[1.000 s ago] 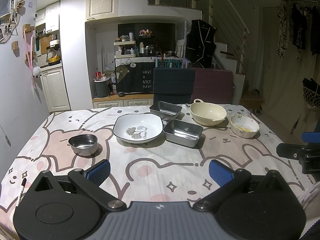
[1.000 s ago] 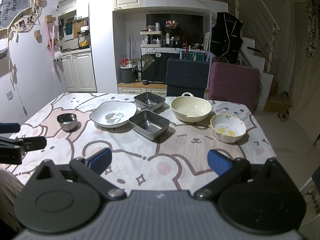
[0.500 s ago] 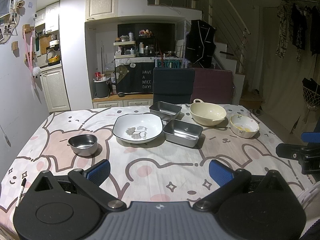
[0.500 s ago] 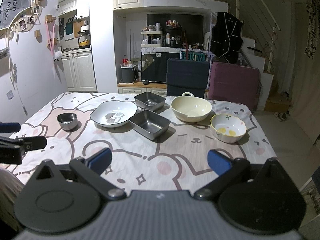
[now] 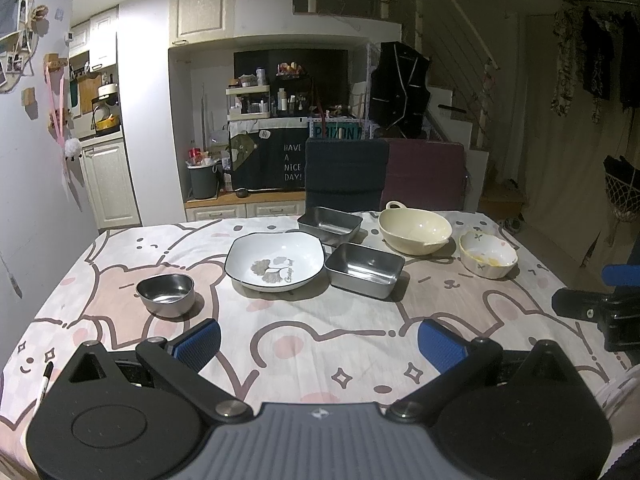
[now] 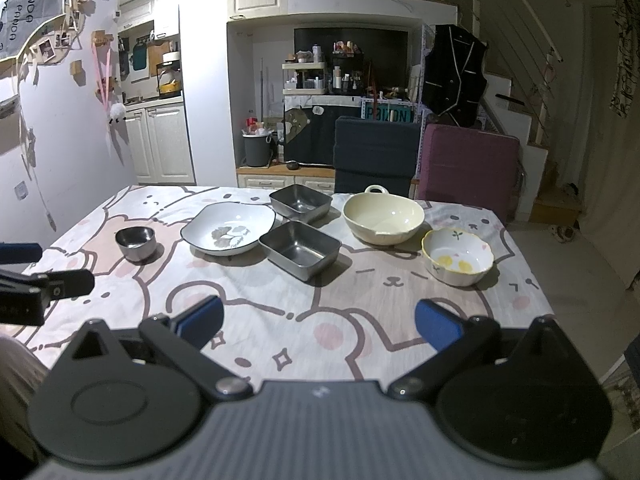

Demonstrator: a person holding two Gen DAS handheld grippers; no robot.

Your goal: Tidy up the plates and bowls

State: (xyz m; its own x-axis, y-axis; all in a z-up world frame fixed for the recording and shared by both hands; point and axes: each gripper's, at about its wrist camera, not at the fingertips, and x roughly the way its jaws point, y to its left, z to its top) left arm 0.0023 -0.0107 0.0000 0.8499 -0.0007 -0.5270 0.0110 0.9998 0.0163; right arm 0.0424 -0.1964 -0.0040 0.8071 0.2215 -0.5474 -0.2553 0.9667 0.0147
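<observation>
Nothing has moved since the earlier frames; both grippers and every dish sit where they were.

Left wrist view: I see my left gripper (image 5: pixel 319 343) hovering low over the near table edge, its blue-padded fingers (image 5: pixel 199 342) spread wide with nothing between them. On the bear-print tablecloth (image 5: pixel 304 332), the small steel bowl (image 5: pixel 165 294) stands at 11 o'clock from the gripper. The white leaf-print plate (image 5: pixel 275 261) lies at 12 o'clock, with the near steel tray (image 5: pixel 364 269) just beside it at 1 o'clock and the far steel tray (image 5: pixel 329 224) behind them. The cream handled bowl (image 5: pixel 415 231) and the flower-print bowl (image 5: pixel 487 254) stand at 1 to 2 o'clock. A black marker (image 5: pixel 45 380) lies at 9 o'clock.

Right wrist view: my right gripper (image 6: pixel 319 321) is likewise spread wide and empty above the cloth. The near steel tray (image 6: pixel 299 249) is at 12 o'clock, the white leaf-print plate (image 6: pixel 228 233) and small steel bowl (image 6: pixel 135 243) at 10 to 11 o'clock, the cream handled bowl (image 6: pixel 383 218) and flower-print bowl (image 6: pixel 457 255) at 1 o'clock.
</observation>
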